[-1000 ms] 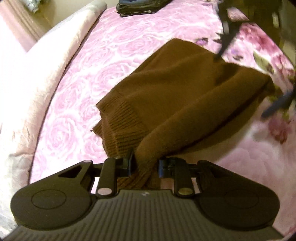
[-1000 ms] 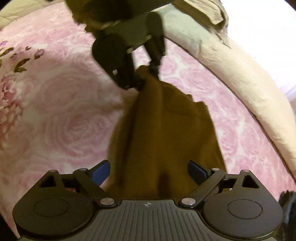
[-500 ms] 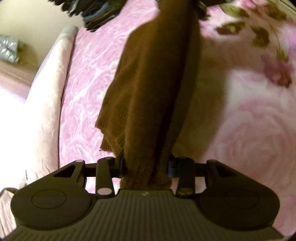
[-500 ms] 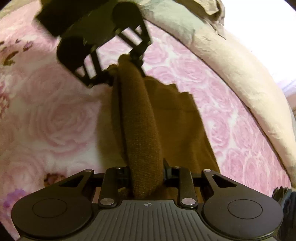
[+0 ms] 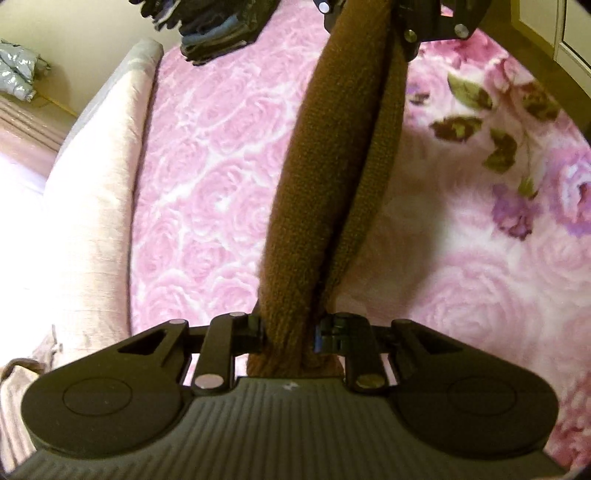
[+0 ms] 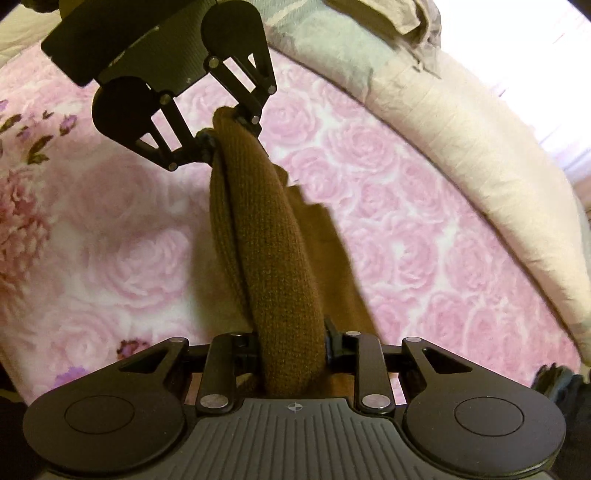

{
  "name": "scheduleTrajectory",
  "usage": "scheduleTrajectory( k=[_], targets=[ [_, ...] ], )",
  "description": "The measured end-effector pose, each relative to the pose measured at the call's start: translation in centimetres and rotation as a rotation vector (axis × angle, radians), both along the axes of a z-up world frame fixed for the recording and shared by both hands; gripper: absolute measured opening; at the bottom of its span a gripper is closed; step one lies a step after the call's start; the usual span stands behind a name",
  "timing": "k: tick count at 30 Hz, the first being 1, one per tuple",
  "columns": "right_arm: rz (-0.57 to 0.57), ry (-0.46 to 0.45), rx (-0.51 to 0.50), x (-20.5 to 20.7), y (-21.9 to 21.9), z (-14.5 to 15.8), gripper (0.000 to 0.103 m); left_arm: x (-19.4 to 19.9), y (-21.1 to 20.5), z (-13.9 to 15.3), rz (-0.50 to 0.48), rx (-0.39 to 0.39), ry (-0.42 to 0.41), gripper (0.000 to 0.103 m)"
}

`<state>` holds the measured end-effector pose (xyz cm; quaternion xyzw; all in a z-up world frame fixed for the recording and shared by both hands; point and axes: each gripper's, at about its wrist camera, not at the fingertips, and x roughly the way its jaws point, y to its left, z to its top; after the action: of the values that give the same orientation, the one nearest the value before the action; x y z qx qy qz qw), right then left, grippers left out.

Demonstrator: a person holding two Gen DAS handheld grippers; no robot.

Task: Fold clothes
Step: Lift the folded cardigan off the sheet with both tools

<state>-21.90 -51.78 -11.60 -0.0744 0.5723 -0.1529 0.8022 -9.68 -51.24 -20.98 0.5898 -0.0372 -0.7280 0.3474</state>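
Brown knitted sweater [image 5: 325,177] hangs stretched between my two grippers, lifted above the pink rose blanket [image 5: 207,166]. My left gripper [image 5: 290,332] is closing its jaws on one bunched end, cloth pinched between them. My right gripper [image 6: 290,345] clamps the other end, nearly closed. A pile of dark clothes [image 5: 207,33] lies at the blanket's far edge, beside the cream bolster [image 5: 92,192].

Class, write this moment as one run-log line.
left claw: closing on brown sweater | right claw: gripping sweater | sweater: stretched between claws above pink bedspread
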Motion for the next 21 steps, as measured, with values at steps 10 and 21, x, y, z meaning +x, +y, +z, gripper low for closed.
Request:
scheduleTrajectory(
  k=[10,21],
  targets=[
    [-0.026,-0.018,-0.043,-0.4,2.9,6.2,0.026,-0.3,1.0,6.0,0.003,-0.055,-0.004,0.019],
    [-0.079,-0.051,-0.106,-1.3,6.5,10.6,0.026,-1.3,4.5,9.9,-0.009,-0.107,0.001,0.019]
  ],
)
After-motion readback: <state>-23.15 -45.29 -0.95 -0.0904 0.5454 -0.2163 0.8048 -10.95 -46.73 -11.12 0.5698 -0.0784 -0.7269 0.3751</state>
